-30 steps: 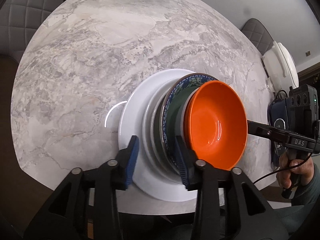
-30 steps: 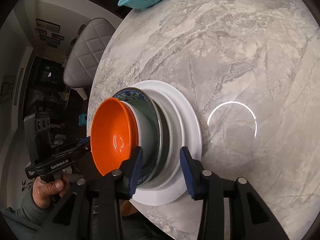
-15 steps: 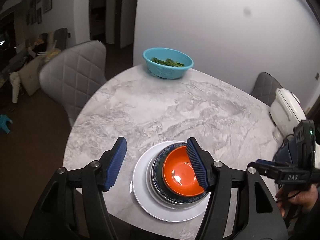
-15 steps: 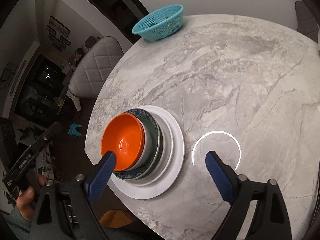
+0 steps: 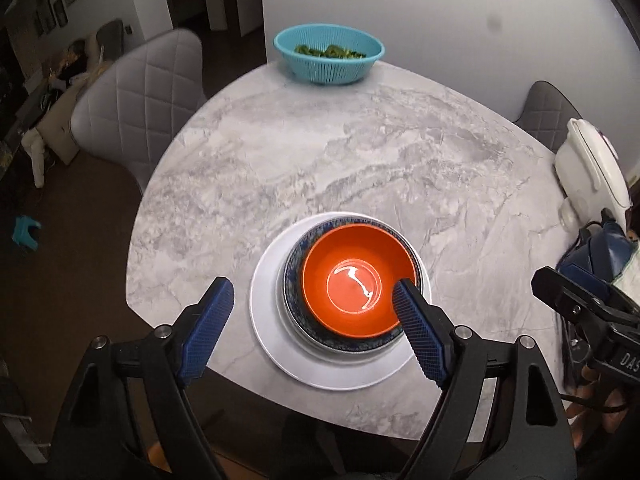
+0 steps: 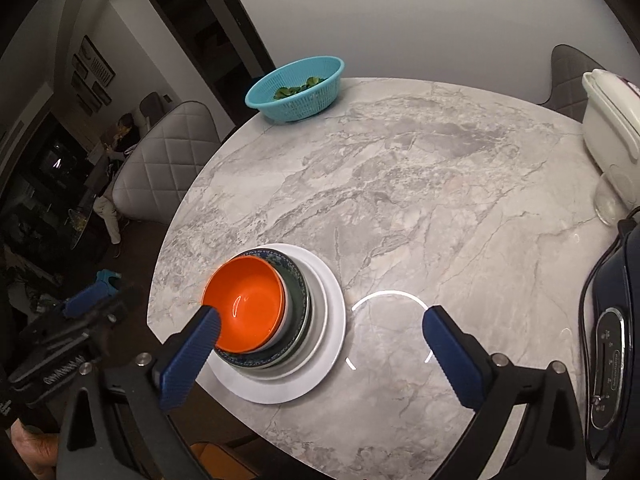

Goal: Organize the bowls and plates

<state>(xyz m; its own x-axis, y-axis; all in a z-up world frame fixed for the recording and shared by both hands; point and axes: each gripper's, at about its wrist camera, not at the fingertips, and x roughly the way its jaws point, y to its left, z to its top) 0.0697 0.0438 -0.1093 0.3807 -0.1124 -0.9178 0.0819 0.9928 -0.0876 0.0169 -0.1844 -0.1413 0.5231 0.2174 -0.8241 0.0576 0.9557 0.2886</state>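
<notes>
We see stack nested at near table edge, orange bowl on top; left gripper and right gripper just opened wide, empty; we judge stray bump tips stack off edge.

Orange bowl – white plate – grey-veined marble table
</notes>
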